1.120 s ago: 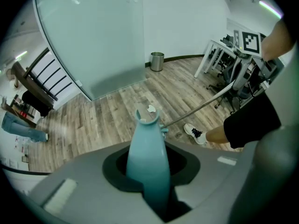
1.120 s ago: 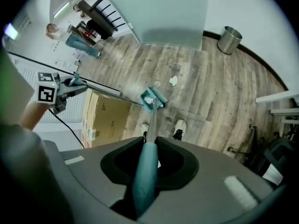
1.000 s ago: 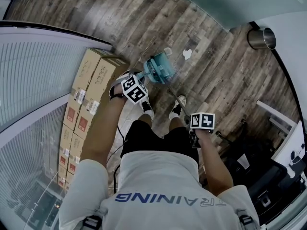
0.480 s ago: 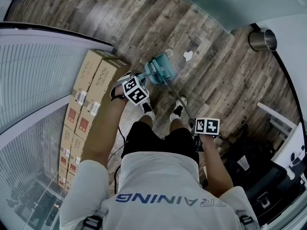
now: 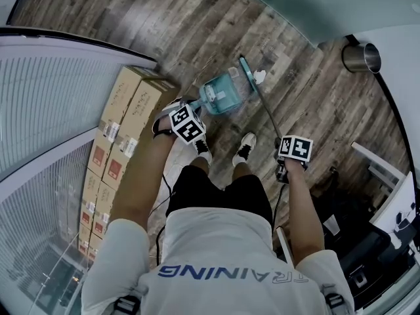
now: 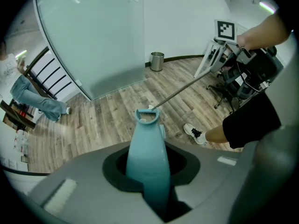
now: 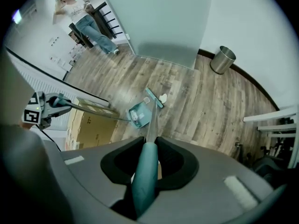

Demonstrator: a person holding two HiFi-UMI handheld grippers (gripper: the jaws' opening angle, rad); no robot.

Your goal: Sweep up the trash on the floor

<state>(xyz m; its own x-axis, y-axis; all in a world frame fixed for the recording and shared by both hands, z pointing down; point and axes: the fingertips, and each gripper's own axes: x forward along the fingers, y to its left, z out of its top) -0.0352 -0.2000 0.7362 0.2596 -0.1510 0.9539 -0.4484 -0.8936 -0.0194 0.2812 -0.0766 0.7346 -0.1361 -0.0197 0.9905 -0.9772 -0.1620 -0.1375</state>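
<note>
My left gripper (image 5: 186, 125) is shut on the teal handle (image 6: 148, 157) of a teal dustpan (image 5: 223, 92), which rests on the wood floor in front of the person's shoes. My right gripper (image 5: 294, 151) is shut on the teal grip (image 7: 145, 181) of a broom. Its thin rod (image 5: 268, 113) slants down to the broom head (image 5: 247, 67) beyond the dustpan. A white scrap of trash (image 5: 260, 77) lies right beside that head. In the right gripper view the dustpan (image 7: 140, 115), broom head (image 7: 154, 98) and scrap (image 7: 163, 97) sit close together.
Stacked cardboard boxes (image 5: 125, 123) line the floor on the left beside a glass railing. A metal bin (image 5: 360, 56) stands by the curved wall at the far right. White furniture (image 5: 384, 163) and a dark chair crowd the right side. Another person (image 7: 88, 17) stands far off.
My right gripper has shifted right and away from the body. The broom head has swung from near the dustpan's near side out to the white scrap. The left gripper and dustpan barely moved.
</note>
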